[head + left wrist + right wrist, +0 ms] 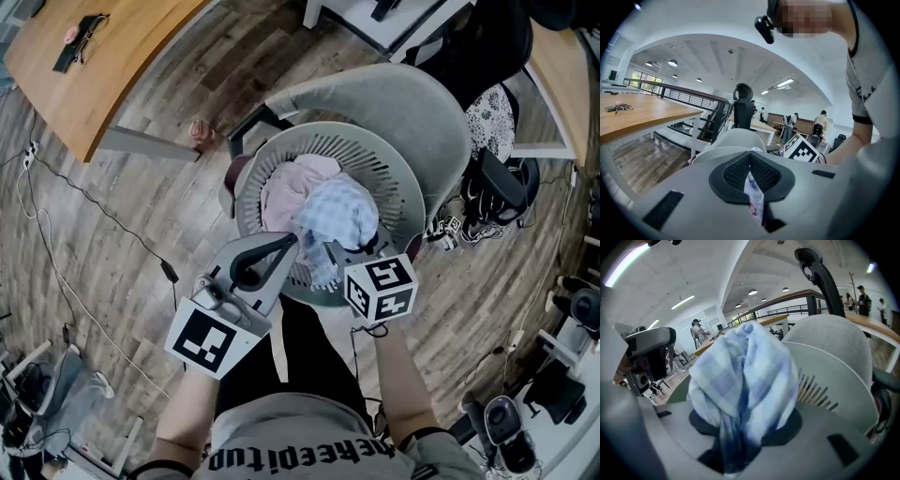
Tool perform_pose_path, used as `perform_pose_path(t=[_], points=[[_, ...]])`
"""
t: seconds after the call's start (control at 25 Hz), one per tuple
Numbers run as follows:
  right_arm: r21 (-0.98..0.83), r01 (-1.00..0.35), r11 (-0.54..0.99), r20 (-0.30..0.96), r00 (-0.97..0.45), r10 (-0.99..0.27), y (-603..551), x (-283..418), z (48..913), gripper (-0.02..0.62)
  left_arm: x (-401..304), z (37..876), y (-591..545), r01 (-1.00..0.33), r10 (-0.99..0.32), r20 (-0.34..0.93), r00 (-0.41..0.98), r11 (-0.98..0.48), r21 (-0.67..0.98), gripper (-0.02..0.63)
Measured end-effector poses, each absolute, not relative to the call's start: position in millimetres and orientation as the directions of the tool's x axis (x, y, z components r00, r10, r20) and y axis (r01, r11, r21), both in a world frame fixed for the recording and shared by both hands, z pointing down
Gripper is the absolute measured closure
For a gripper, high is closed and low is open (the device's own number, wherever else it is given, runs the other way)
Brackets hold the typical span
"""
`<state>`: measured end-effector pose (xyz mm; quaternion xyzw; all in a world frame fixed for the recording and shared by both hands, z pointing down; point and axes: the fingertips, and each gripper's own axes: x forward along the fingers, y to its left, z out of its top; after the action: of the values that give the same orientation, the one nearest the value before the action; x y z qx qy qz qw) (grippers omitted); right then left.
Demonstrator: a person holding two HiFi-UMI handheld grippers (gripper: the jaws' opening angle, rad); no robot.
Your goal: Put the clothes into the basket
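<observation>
A round grey slatted basket stands on a grey chair. A pink garment lies inside it. My right gripper is shut on a bunched light-blue checked cloth, which hangs over the basket's near side. In the right gripper view the cloth fills the space between the jaws of the right gripper, with the basket rim behind. My left gripper hovers at the basket's near-left rim, jaws together and holding nothing. In its own view the left gripper shows its pads meeting.
A wooden table stands at the far left, and a small pink object lies on the floor near its leg. Cables run across the plank floor on the left. Bags and shoes crowd the right side of the chair.
</observation>
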<state>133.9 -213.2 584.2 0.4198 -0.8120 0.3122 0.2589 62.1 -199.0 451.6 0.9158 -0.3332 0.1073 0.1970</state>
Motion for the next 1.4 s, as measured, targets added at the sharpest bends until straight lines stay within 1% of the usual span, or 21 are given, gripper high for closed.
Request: perform_pose_path(t=[0.52, 0.64, 0.72, 0.96, 1.16, 1.4], points=[[-0.281, -0.848, 0.449, 0.707, -0.500, -0.501, -213, 131, 588, 0.351, 57, 455, -196, -0.652, -0.566, 0.331, 0.755, -0.697, 0.298, 0.594], [-0.278, -0.844, 0.458, 0.715, -0.500, -0.488, -211, 129, 589, 0.320, 58, 455, -196, -0.651, -0.565, 0.329, 0.757, -0.698, 0.299, 0.594], [-0.282, -0.842, 0.461, 0.718, -0.504, -0.481, -209, 127, 589, 0.311, 59, 455, -195, -0.649, -0.564, 0.327, 0.758, -0.700, 0.298, 0.594], [-0.285, -0.839, 0.463, 0.722, -0.506, -0.473, -205, 127, 587, 0.299, 61, 455, -194, -0.643, -0.558, 0.326, 0.763, -0.704, 0.302, 0.594], [-0.315, -0.833, 0.455, 0.699, -0.528, -0.482, -205, 127, 577, 0.288, 62, 455, -192, -0.640, -0.556, 0.320, 0.767, -0.701, 0.315, 0.594], [-0.299, -0.827, 0.477, 0.705, -0.528, -0.474, -201, 125, 575, 0.271, 64, 454, -189, -0.636, -0.554, 0.318, 0.770, -0.705, 0.314, 0.594]])
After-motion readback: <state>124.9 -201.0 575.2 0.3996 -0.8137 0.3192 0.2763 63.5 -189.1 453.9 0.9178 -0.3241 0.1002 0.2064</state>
